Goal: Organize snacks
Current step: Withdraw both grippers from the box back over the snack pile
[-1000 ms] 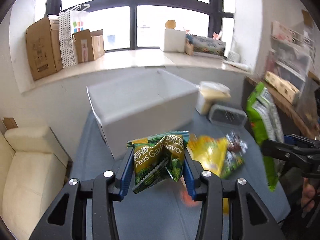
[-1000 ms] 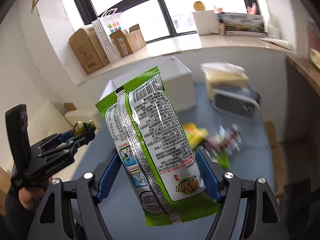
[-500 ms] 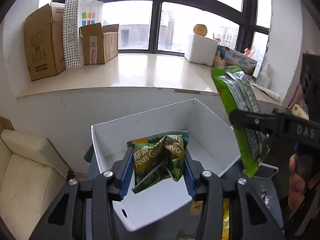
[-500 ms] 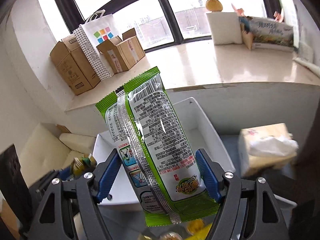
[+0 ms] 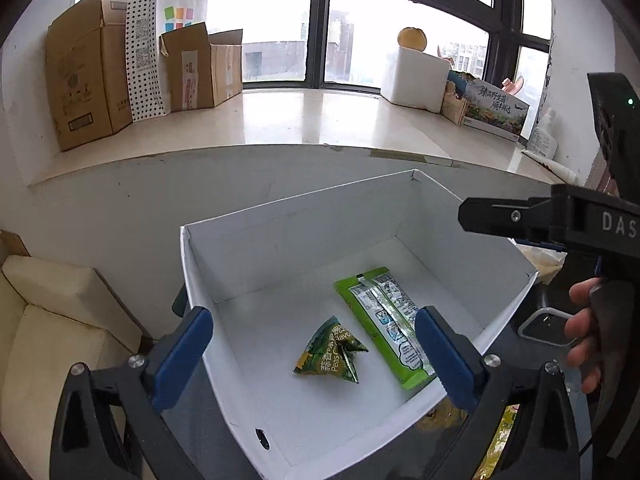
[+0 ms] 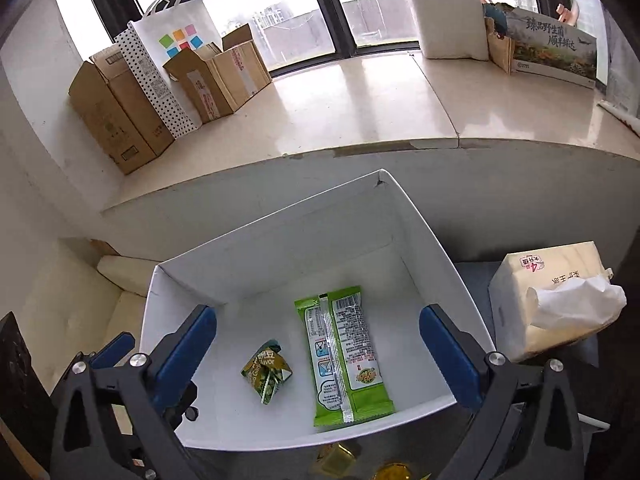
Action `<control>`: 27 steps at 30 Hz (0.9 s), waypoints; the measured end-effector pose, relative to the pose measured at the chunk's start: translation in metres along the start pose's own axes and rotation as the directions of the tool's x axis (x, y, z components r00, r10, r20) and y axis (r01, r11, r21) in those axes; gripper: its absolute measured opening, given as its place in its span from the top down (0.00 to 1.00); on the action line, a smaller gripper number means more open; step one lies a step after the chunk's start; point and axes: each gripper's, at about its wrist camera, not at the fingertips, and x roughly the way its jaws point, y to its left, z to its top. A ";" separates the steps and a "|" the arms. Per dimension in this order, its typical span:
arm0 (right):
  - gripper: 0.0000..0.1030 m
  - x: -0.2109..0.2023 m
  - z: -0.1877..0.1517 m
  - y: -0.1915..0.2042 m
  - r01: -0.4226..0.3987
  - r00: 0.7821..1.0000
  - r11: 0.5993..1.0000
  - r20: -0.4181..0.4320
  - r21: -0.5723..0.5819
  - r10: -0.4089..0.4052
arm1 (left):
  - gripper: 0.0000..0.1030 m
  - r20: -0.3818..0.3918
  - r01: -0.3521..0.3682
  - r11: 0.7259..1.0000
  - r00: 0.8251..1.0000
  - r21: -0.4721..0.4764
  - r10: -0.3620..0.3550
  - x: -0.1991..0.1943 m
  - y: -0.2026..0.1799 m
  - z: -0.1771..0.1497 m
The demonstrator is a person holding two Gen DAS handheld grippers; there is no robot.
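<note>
Both the left claw (image 5: 312, 354) and right claw (image 6: 318, 354) hover over the white box (image 6: 432, 240), jaws opening wide with nothing pinched, green pea snack packet (image 6: 267, 376) and long green wrapper (image 6: 344, 356) lying side by side on the box's floor.

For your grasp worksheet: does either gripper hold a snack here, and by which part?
Neither. Both the left gripper and right gripper are opening, empty; both packets lie in the white box.

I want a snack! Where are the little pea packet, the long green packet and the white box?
pea packet (image 6: 267, 376), right wrist view, its crumpled front.
long green packet (image 6: 344, 356), right wrist view, its printed back.
white box (image 6: 424, 236), right wrist view, its right inner wall.
</note>
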 end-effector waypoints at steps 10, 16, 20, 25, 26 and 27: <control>0.00 -0.107 -0.050 -0.023 -0.105 0.970 0.994 0.220 0.012 0.100 | 0.00 0.058 0.031 0.999 0.998 0.023 -0.033 -0.055 -0.022 -0.027; 0.00 -0.153 -0.112 -0.042 -0.096 0.963 0.995 0.254 -0.013 0.096 | 0.00 0.080 -0.004 0.997 0.997 0.081 -0.002 -0.096 -0.040 -0.062; 0.00 -0.175 -0.159 -0.051 -0.013 0.971 1.000 0.238 -0.024 0.018 | 0.00 0.051 0.037 0.997 0.998 0.061 -0.040 -0.120 -0.046 -0.084; 0.00 -0.200 -0.205 -0.056 0.011 0.975 1.000 0.223 -0.017 -0.007 | 0.00 0.061 0.082 0.993 0.994 0.080 -0.087 -0.158 -0.064 -0.111; 0.00 -0.205 -0.213 -0.056 0.022 0.974 1.000 0.227 -0.006 -0.020 | 0.00 0.065 0.090 0.993 0.993 0.079 -0.095 -0.165 -0.066 -0.114; 0.00 -0.209 -0.218 -0.056 0.017 0.972 1.000 0.233 -0.002 -0.016 | 0.00 0.070 0.100 0.992 0.992 0.077 -0.105 -0.173 -0.069 -0.120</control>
